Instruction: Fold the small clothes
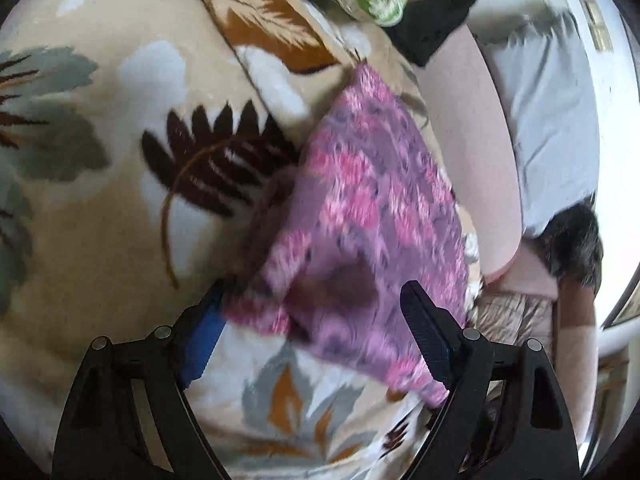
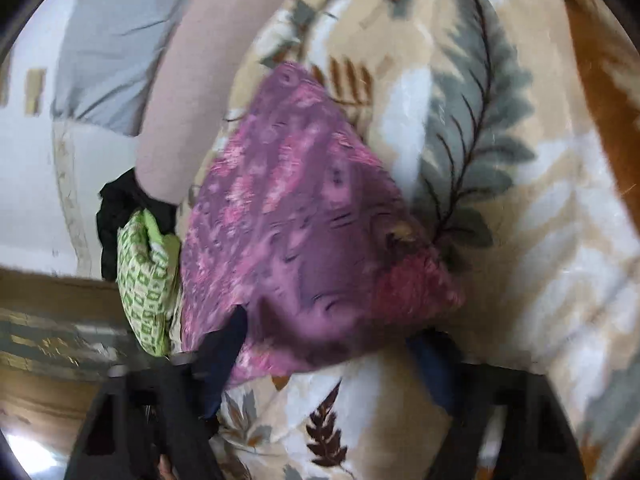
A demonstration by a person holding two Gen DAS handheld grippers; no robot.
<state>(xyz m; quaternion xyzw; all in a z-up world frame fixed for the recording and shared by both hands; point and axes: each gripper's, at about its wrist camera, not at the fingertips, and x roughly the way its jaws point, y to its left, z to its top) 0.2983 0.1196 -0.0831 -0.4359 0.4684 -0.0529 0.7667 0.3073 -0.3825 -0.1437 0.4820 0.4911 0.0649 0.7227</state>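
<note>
Leaf-patterned blanket [image 1: 100, 208] fills both views. Purple-pink garment [image 1: 360, 216] lies on it at frame centre. Green-white cloth [image 2: 148, 280] sits left of it in right wrist view. Left gripper [image 1: 316, 308] and right gripper [image 2: 332, 344]: jaws spread, straddling the garment's lower edge, nothing pinched

A beige blanket [image 1: 100, 208] with leaf prints is lying spread out. A pink pillow [image 1: 468, 152] and a grey pillow [image 1: 548, 120] are resting along its edge.
</note>
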